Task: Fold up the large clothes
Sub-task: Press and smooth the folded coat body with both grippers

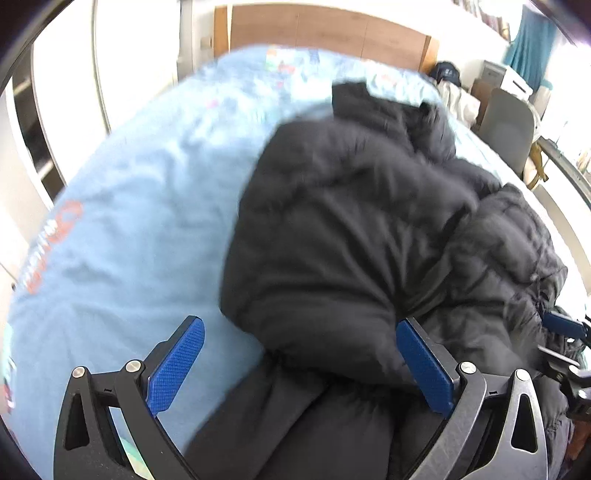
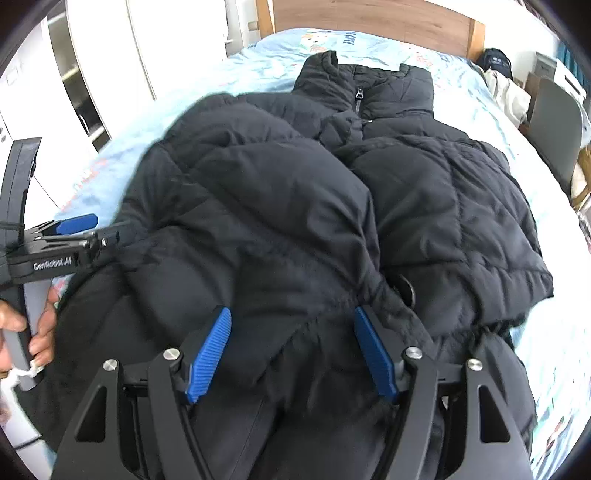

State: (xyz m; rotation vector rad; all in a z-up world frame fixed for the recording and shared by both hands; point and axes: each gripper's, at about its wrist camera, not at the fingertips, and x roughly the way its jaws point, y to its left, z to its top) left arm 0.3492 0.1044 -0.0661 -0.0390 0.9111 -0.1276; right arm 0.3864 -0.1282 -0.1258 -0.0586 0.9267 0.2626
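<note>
A black puffer jacket (image 2: 369, 192) lies on a light blue bedspread (image 2: 266, 62), collar and zipper toward the headboard. Its left side and sleeve are folded over the body. It also shows in the left wrist view (image 1: 351, 229). My left gripper (image 1: 299, 328) is open, its blue pads either side of a puffy fold at the jacket's near left edge; it also shows in the right wrist view (image 2: 79, 225), held by a hand. My right gripper (image 2: 291, 317) is open over the jacket's near hem. It appears in the left wrist view (image 1: 565, 328) at the right edge.
A wooden headboard (image 2: 369, 18) stands at the far end of the bed. White wardrobe doors (image 2: 99, 55) are to the left. A grey chair (image 2: 554, 125) and piled clothes (image 2: 506, 88) are at the bed's right side. Bare bedspread (image 1: 129, 221) lies left of the jacket.
</note>
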